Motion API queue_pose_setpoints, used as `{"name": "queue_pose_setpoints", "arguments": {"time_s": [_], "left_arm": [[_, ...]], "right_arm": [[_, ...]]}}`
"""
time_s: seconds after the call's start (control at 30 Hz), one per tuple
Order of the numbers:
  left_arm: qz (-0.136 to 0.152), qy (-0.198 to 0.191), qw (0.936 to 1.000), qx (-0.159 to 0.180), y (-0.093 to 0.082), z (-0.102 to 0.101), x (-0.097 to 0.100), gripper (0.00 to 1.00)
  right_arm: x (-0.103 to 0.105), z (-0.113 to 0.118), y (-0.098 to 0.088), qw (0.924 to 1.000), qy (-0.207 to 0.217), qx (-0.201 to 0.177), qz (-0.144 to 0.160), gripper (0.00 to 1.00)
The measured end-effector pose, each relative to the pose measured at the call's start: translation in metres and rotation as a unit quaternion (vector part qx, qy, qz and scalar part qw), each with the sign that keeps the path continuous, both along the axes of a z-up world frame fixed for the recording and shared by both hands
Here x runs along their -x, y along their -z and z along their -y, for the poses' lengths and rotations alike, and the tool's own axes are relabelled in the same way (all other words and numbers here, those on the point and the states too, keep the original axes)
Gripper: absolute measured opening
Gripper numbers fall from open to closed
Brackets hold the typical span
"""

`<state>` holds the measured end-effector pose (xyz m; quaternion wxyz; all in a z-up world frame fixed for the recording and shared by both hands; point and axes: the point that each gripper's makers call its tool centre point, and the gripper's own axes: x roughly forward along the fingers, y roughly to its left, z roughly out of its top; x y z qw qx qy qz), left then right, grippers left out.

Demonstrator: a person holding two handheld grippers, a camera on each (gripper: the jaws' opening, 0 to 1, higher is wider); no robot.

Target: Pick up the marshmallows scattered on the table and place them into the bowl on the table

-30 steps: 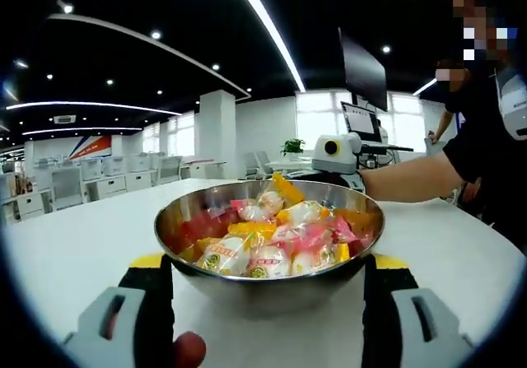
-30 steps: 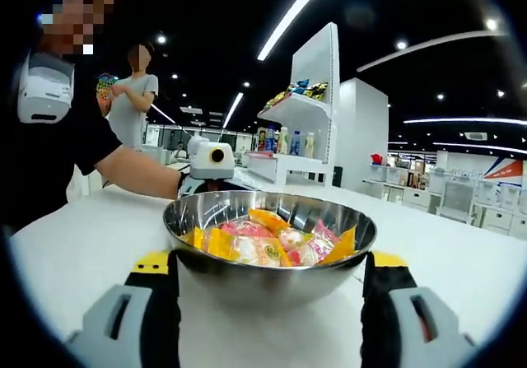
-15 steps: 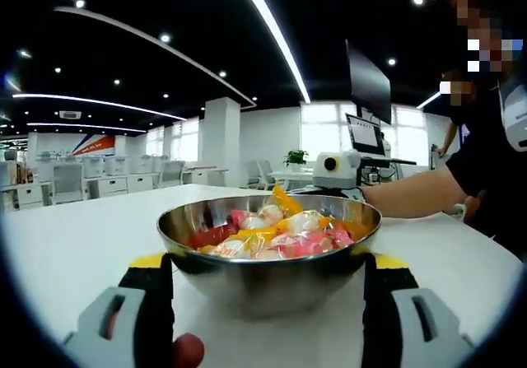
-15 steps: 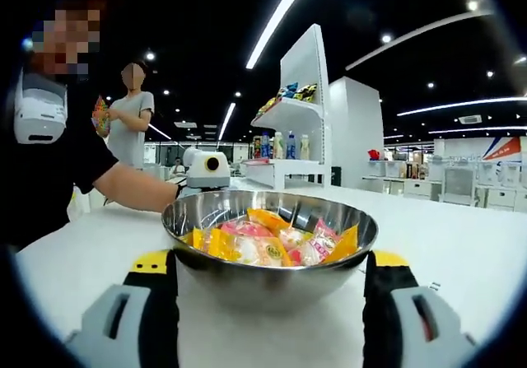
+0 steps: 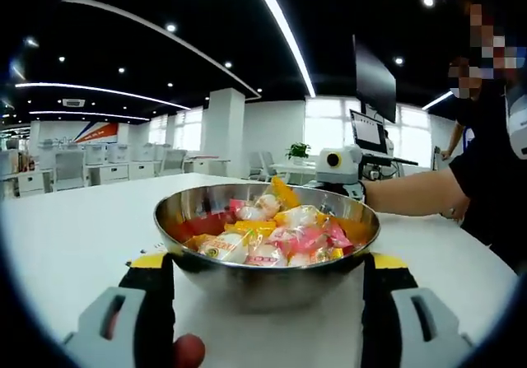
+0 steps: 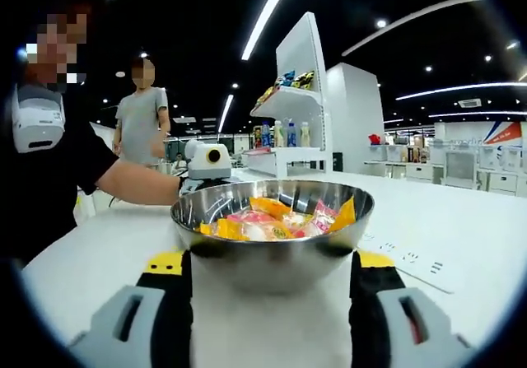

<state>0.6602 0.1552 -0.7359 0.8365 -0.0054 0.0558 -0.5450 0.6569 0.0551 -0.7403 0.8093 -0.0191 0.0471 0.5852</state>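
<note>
Your left claw [image 5: 268, 302] and right claw [image 6: 270, 298] each sat with jaws spread wide, empty, flanking the steel bowl [image 5: 265, 267] from opposite sides of the desk [image 5: 74, 244]. The marshmallows [image 5: 276, 232] lay heaped inside it, straight ahead of both.

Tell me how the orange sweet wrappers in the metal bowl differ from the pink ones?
In the bowl, the orange wrappers look stiff and stand up in points above the heap, while the pink wrappers lie lower, crumpled among the other sweets. Orange ones are opaque; pink ones look partly see-through. Both are shiny small packets piled together inside the bowl.
</note>
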Motion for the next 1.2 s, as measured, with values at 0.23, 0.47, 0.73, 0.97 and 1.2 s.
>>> {"name": "queue_pose_setpoints", "arguments": {"time_s": [0.23, 0.47, 0.73, 0.97, 1.2], "left_arm": [[0.008, -0.014, 0.9998, -0.013, -0.01, -0.008, 0.011, 0.93], [0.023, -0.049, 0.9973, -0.049, -0.021, -0.022, 0.021, 0.91], [0.015, -0.121, 0.9893, -0.08, -0.035, -0.05, 0.047, 0.9], [-0.004, -0.158, 0.985, -0.07, -0.048, -0.078, 0.09, 0.9], [0.002, -0.172, 0.9819, -0.078, -0.059, -0.093, 0.136, 0.9]], "right_arm": [[0.011, 0.004, -0.006, 0.9992, 0.011, 0.036, 0.012, 0.76], [0.018, 0.012, -0.013, 0.9944, 0.058, 0.082, 0.032, 0.71], [0.033, 0.033, -0.018, 0.9839, 0.142, 0.105, 0.03, 0.64], [0.074, 0.052, -0.037, 0.9768, 0.185, 0.104, 0.027, 0.62], [0.112, 0.066, -0.058, 0.9691, 0.231, 0.082, 0.026, 0.59]]}}
